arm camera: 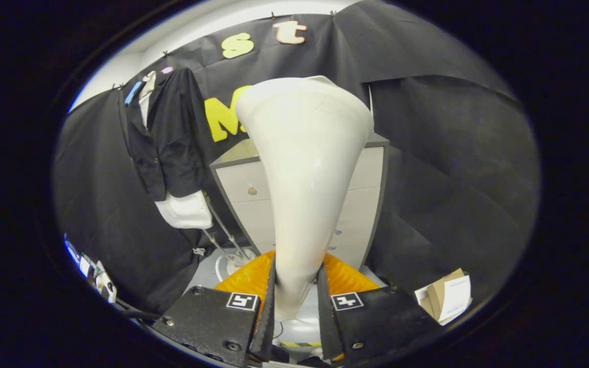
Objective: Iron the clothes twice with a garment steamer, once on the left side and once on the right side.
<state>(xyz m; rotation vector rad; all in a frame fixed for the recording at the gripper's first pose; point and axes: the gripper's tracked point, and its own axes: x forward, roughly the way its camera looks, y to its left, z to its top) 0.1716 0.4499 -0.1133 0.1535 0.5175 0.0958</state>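
Gripper [295,301] clamped on the handle of the white garment steamer [304,168], both fingers pressing its narrow neck. Behind the steamer, grey drawer cabinet [371,174], drawers closed. Further left, dark jacket [169,133] hanging against the wall.

The single fisheye camera rides on the gripper [296,306], looking forward along its two fingers at the frame's bottom. It sits very close to the cream plastic steamer head [304,168] filling the centre, facing the grey drawer cabinet [371,179] and, upper left, the hanging black jacket [172,133].
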